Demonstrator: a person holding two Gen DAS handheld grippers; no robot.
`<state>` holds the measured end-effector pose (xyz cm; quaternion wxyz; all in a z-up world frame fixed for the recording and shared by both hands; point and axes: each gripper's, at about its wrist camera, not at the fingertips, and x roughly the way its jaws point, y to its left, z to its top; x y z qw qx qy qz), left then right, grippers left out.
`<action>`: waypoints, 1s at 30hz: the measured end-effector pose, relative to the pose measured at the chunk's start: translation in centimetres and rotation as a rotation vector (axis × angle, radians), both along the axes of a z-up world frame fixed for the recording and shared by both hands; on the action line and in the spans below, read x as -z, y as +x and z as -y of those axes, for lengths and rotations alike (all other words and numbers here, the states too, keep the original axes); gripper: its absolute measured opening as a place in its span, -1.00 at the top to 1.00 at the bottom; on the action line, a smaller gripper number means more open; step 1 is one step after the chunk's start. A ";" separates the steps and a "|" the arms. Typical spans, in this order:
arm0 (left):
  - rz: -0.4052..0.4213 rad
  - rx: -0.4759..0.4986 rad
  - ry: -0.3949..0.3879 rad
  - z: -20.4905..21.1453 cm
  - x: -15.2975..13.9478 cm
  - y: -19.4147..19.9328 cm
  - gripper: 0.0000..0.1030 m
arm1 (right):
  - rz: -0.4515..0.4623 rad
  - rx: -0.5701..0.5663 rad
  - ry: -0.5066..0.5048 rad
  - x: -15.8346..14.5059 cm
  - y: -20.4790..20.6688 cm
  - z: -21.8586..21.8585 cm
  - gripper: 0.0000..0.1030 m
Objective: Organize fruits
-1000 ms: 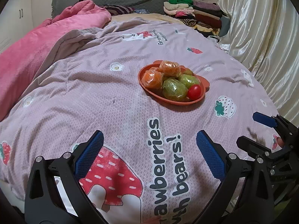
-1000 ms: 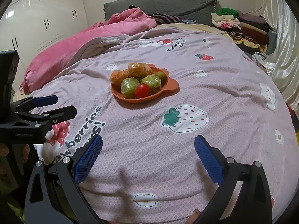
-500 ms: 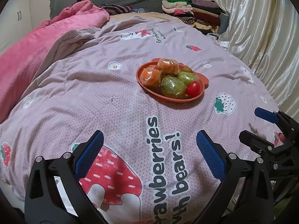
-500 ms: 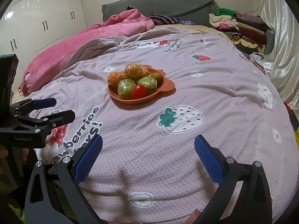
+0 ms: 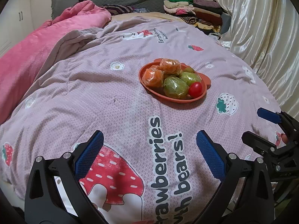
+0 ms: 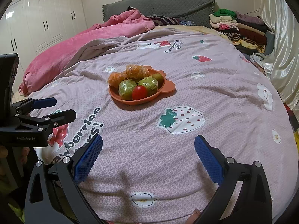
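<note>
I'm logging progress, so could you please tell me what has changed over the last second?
Both claws, left and right, have drifted slightly, shifting the orange plate a little in each view. Nothing was gripped or released; both stay open, and the fruit stays piled on the plate.

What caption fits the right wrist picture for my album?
Open right gripper faces an orange plate of wrapped fruit and a tomato on a strawberry quilt.

Your orange plate (image 5: 203, 93) looks smooth matt plastic on the dimpled cloth quilt (image 5: 112, 112); its fruits (image 5: 175, 87) wear glossy crinkled film; beside the quilt, shiny satin curtain (image 5: 271, 37).
</note>
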<state>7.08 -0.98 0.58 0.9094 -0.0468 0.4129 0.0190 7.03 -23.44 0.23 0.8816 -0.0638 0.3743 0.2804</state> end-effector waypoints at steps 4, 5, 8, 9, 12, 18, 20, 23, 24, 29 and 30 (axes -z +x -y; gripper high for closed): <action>0.002 -0.002 0.002 0.0 -0.1 0.0 -0.81 | 0.000 0.001 -0.001 0.0 0.0 0.0 -0.91; 0.003 -0.003 0.002 0.0 -0.1 0.0 -0.81 | 0.000 0.000 0.000 0.0 0.0 0.0 -0.91; 0.004 -0.003 0.002 0.0 -0.1 0.0 -0.81 | 0.000 0.001 0.001 0.0 0.0 0.0 -0.91; 0.003 -0.002 0.002 -0.1 -0.1 0.0 -0.81 | 0.000 0.000 0.000 0.0 0.0 0.0 -0.91; 0.002 -0.003 0.003 0.0 -0.1 0.0 -0.81 | 0.000 0.001 0.001 0.0 0.0 0.0 -0.91; 0.004 -0.003 0.002 0.0 -0.1 0.0 -0.81 | 0.000 0.001 0.001 0.0 0.0 0.0 -0.91; 0.003 -0.002 0.002 0.0 -0.1 0.0 -0.81 | 0.001 0.000 -0.001 0.0 0.0 0.0 -0.91; 0.003 -0.002 0.002 0.0 -0.1 0.0 -0.81 | 0.001 0.000 0.000 0.0 0.0 0.0 -0.91; 0.003 -0.001 0.001 0.0 -0.1 0.0 -0.81 | 0.001 0.000 -0.001 0.0 0.0 0.0 -0.91; 0.003 0.000 0.001 0.0 -0.2 -0.1 -0.81 | 0.000 0.001 -0.003 0.0 0.1 0.0 -0.91; 0.003 0.000 0.001 0.1 -0.3 0.0 -0.81 | 0.000 0.001 -0.003 0.0 0.1 0.0 -0.91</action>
